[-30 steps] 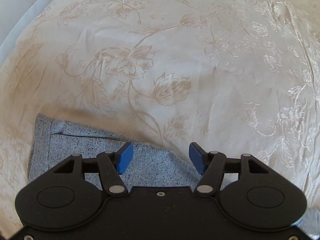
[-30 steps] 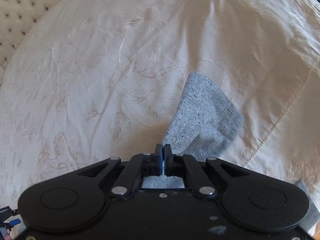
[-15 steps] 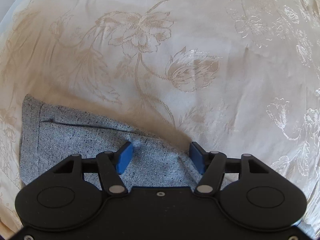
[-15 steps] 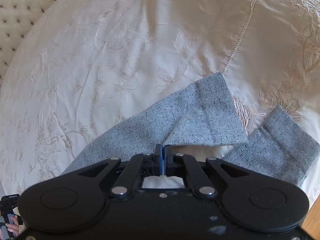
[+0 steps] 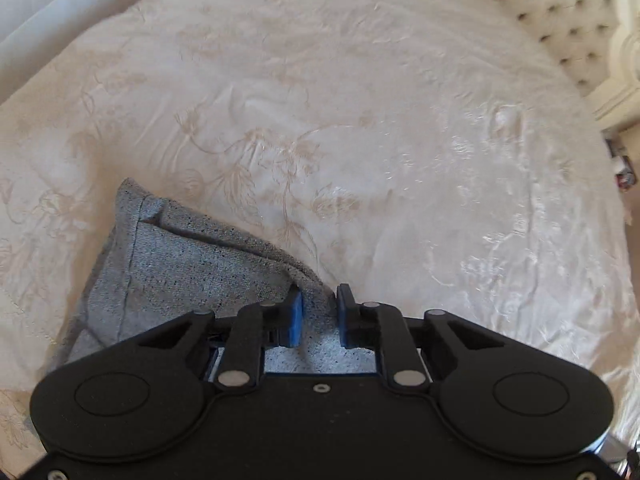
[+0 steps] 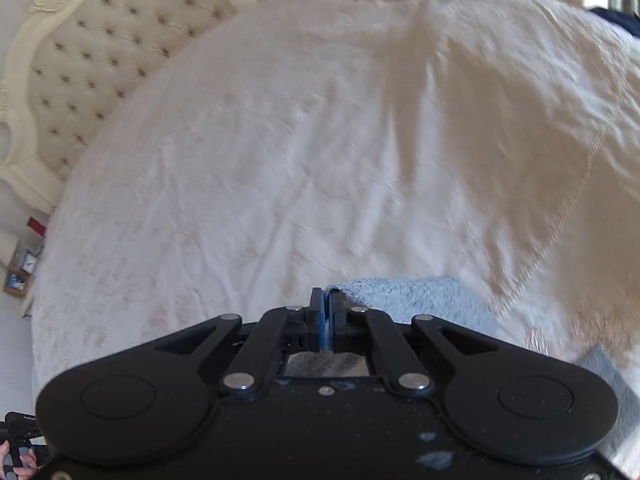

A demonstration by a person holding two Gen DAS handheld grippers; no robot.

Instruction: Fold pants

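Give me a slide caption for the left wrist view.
Left gripper closing its blue fingers around a raised fold of gray pants on a cream floral bedspread.

Soft daylight fills both views. Glare glints on the bedspread (image 5: 500, 240) toward 3 o'clock in the left view. The right view is motion-blurred, worst toward 3 o'clock. Fisheye bending curves every edge.
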